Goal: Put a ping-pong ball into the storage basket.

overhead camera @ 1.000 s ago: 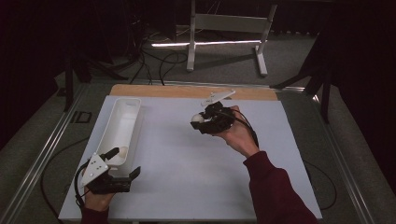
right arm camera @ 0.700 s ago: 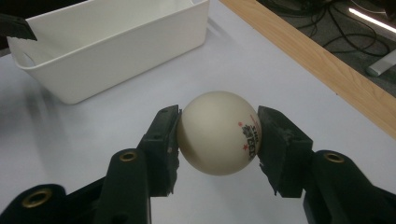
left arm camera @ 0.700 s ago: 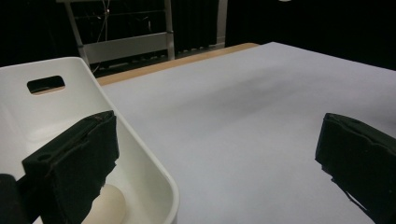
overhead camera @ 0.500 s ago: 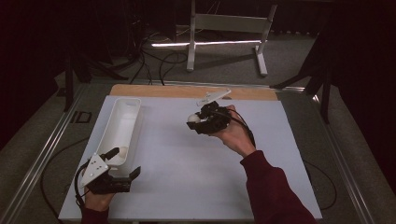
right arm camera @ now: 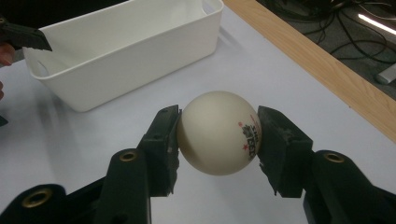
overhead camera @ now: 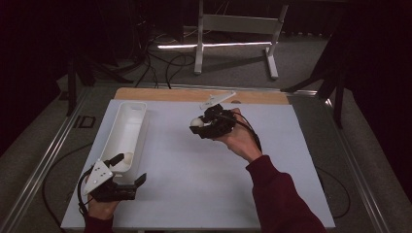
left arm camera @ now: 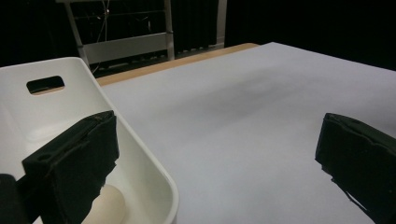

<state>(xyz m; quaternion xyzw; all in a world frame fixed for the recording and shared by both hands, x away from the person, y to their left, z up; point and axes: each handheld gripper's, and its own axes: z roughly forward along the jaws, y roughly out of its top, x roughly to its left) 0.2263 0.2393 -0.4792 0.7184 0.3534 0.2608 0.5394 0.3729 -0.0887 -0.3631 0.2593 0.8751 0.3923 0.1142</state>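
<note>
Since a second ago the right gripper (overhead camera: pixel 197 127) has drifted slightly toward the table's (overhead camera: pixel 204 184) left edge, its jaws clamped on the white ball (right arm camera: pixel 218 138), held above the middle of the table's far half. Along the left edge lies the long white bin (overhead camera: pixel 127 128), and at its near end the left gripper (overhead camera: pixel 130 169) rests by the near-left corner with jaws spread wide, one inside the bin beside what looks like a second pale ball (left arm camera: pixel 106 205).
</note>
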